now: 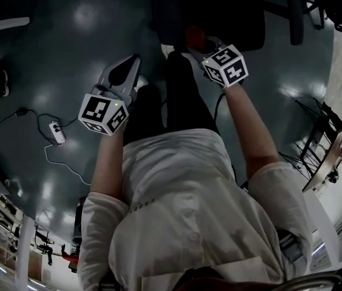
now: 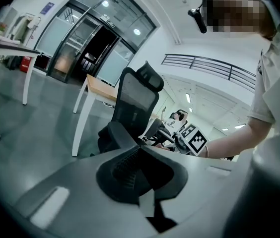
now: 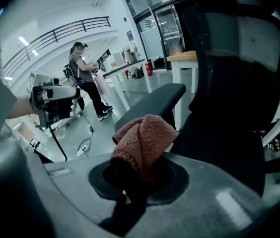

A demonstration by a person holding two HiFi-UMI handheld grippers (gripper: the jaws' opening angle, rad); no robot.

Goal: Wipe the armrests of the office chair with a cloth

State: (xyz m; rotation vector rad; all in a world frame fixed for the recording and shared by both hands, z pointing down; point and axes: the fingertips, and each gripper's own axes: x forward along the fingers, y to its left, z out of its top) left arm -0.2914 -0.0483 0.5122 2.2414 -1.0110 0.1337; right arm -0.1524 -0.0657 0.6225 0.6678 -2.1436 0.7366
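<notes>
In the head view, the person stands over a dark, glossy grey floor [image 1: 68, 53] with both arms stretched forward. The left gripper [image 1: 131, 65] is held out over the floor, its grey jaws tapering to one closed tip. The right gripper [image 1: 199, 45] reaches further ahead, to the edge of the black mesh-backed office chair [image 1: 219, 11], with a rust-red terry cloth [image 1: 194, 36] bunched at its tip. A white power strip [image 1: 57, 132] with its cable lies on the floor to the left.

In the left gripper view, the dark ribbed jaws are drawn together with nothing between them. The office chair stands just ahead with its headrest up, in front of a white-legged table with a wooden top [image 2: 94, 89]. The right gripper's marker cube shows beside the chair, at the end of the person's forearm.

In the right gripper view, the jaws are clamped on the cloth, which rises folded out of them. Just beyond the cloth runs the chair's black padded armrest [image 3: 152, 102]; whether the cloth touches it cannot be told. The chair's tall back fills the right side. Another person [image 3: 83, 78] stands in the background near a counter.
</notes>
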